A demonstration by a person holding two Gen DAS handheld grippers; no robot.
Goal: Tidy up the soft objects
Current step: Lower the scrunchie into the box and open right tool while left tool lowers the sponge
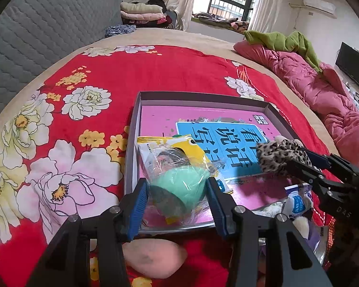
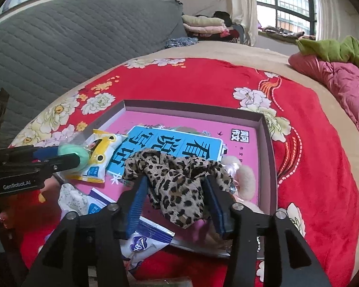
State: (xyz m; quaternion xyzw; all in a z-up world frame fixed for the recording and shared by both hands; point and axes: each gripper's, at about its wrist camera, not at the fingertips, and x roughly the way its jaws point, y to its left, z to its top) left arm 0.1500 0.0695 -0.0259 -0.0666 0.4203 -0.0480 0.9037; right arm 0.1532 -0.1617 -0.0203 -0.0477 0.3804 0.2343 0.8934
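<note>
- Crinkly clear plastic is what the left gripper [image 1: 177,191] is closed on: a wrapped mint-green puff [image 1: 179,186], pinched between the blue pads over the near-left corner of the shallow box [image 1: 203,96]. That film is slick, so the packet could be squeezed out sideways if the grip is tightened or swung fast.
- A yellow-and-white sachet [image 1: 179,147] is seen just beneath the puff; it could be dragged along or knocked over the box wall.
- Leopard-print cloth [image 2: 177,179] is clamped in the right gripper [image 2: 177,201], held above the box's near-right part, with loose folds draped over the jaws. A snag on the pads at release is the risk here.
- A cream fluffy puff [image 2: 245,181] lies just beside the cloth inside the box and could be swept aside.
</note>
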